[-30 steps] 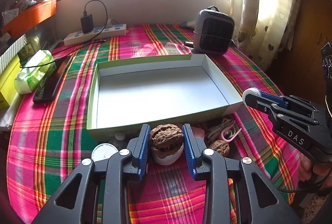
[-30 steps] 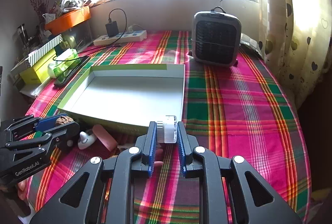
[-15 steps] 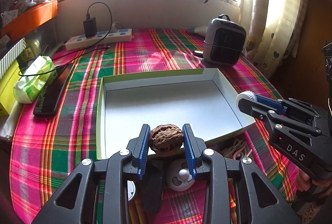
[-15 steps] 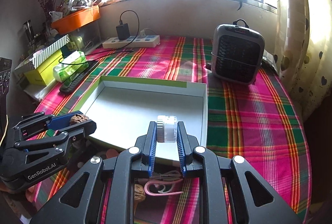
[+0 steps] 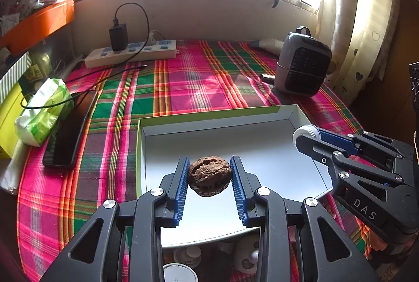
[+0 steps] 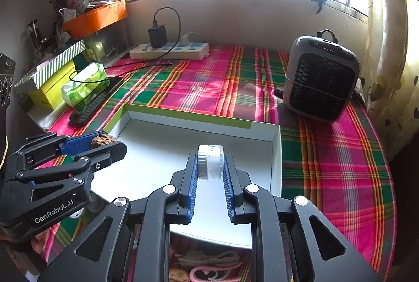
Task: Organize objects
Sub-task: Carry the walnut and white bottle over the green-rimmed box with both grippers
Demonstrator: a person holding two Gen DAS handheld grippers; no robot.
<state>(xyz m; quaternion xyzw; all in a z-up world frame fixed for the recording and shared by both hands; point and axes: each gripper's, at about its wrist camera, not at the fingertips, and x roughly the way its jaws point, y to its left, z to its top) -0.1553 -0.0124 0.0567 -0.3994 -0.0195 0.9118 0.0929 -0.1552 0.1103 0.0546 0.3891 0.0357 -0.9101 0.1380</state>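
A brown wrinkled walnut (image 5: pixel 208 179) is clamped between the blue pads of my left gripper (image 5: pixel 209 176), which hangs over the near part of the shallow white box with green rim (image 5: pixel 217 116). My right gripper (image 6: pixel 210 164) is shut on a small white round jar with a ribbed lid (image 6: pixel 210 162), held above the same white box (image 6: pixel 183 114). In the left wrist view the right gripper (image 5: pixel 307 136) with the jar (image 5: pixel 306 132) sits over the box's right wall. In the right wrist view the left gripper (image 6: pixel 104 142) with the walnut (image 6: pixel 102 140) is at the box's left edge.
Small white items (image 5: pixel 250 254) and a pink cord (image 6: pixel 209 270) lie on the plaid cloth in front of the box. A grey heater (image 6: pixel 320 78) stands at the right back; a power strip (image 5: pixel 131 51), a black phone (image 5: pixel 66 133), a tissue pack (image 5: pixel 42 112) at the left.
Both grippers have travelled forward from the small items in front of the box to above the box's inside, each still holding its object.
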